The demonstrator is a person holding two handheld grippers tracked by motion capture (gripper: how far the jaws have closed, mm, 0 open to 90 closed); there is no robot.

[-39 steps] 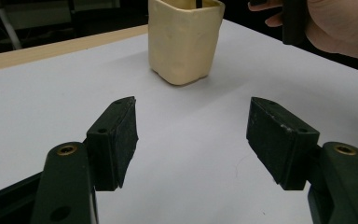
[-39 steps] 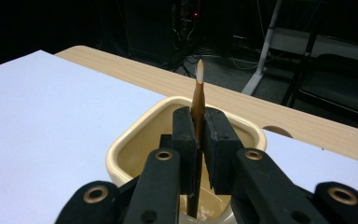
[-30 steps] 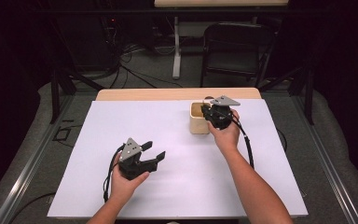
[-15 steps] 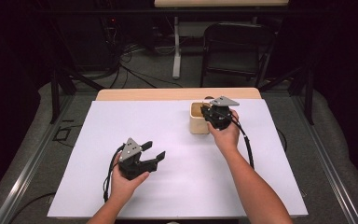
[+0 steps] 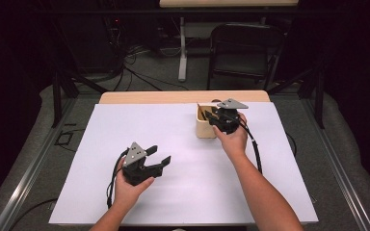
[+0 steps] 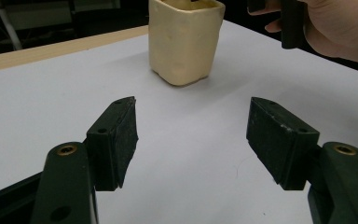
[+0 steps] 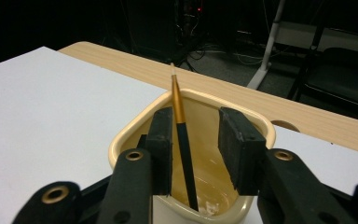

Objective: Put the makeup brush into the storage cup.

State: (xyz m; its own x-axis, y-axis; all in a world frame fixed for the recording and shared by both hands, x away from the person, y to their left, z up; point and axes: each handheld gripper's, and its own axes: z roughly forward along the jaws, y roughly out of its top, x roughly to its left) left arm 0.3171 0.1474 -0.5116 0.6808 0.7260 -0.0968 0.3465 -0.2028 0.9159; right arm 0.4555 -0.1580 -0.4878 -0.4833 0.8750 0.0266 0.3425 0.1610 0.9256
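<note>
- High view: the right gripper (image 5: 211,114) is seen at the upper right of centre, poised over the mouth of a cream cup (image 5: 205,126) that stands on the white table sheet (image 5: 183,192) near its far edge.
- A thin brush (image 5: 202,111) is made out leaning inside the cup; its fine detail is too small to read here.
- The left gripper (image 5: 157,156) is seen at the lower left of centre, well apart from the cup, jaws spread and nothing between them.
- Beyond the sheet, a strip of wooden tabletop (image 5: 144,97), a dark chair (image 5: 243,50) at the upper right and floor cables are noted; none lie in the working path.
- Left gripper view: both pads (image 6: 121,135) are seen wide apart over bare sheet. The cup (image 6: 185,39) stands at the upper centre, the other hand (image 6: 335,28) at the upper right.
- Right gripper view: the brush (image 7: 182,140), gold ferrule above a black handle, stands tilted in the cup (image 7: 121,140) between the pads, lying just beside the left pad (image 7: 162,149).
- The jaws have just been opening; the right pad is clear of the brush, so the grip is judged released.
- Step judged: the brush has been dropped into the cup. Next move calls for a straight lift out of the cup mouth.
- Risk judged: the rim and leaning brush sit close to the pads and could be snagged.
</note>
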